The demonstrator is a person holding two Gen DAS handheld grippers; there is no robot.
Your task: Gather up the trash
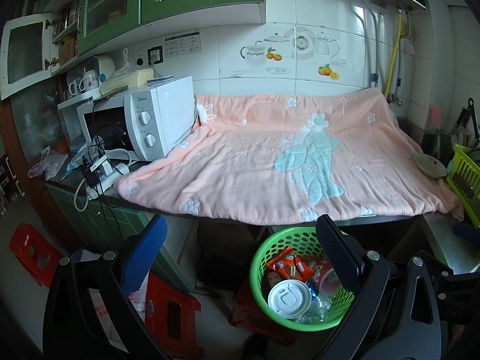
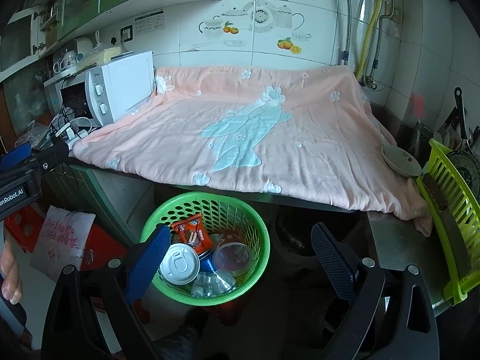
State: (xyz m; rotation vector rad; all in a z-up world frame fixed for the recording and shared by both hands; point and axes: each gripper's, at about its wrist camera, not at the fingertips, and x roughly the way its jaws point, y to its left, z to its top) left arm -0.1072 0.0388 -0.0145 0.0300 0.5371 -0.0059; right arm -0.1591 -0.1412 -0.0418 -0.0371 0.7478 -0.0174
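A green mesh basket (image 1: 270,249) stands on the floor below the counter edge; it also shows in the right wrist view (image 2: 255,225). It holds an orange snack wrapper (image 1: 288,265), a white cup lid (image 1: 288,298), a red paper cup (image 1: 328,277) and clear plastic pieces (image 2: 210,283). My left gripper (image 1: 243,255) is open and empty, held above the basket's left side. My right gripper (image 2: 240,261) is open and empty, right above the basket. The left gripper also shows in the right wrist view at the far left (image 2: 18,156).
A pink blanket (image 1: 270,156) covers the counter. A white microwave (image 1: 144,120) and a power strip with cables (image 1: 102,174) sit at its left. A bowl (image 2: 400,157) and a yellow-green dish rack (image 2: 450,198) are at the right. Red stools (image 1: 171,312) stand on the floor.
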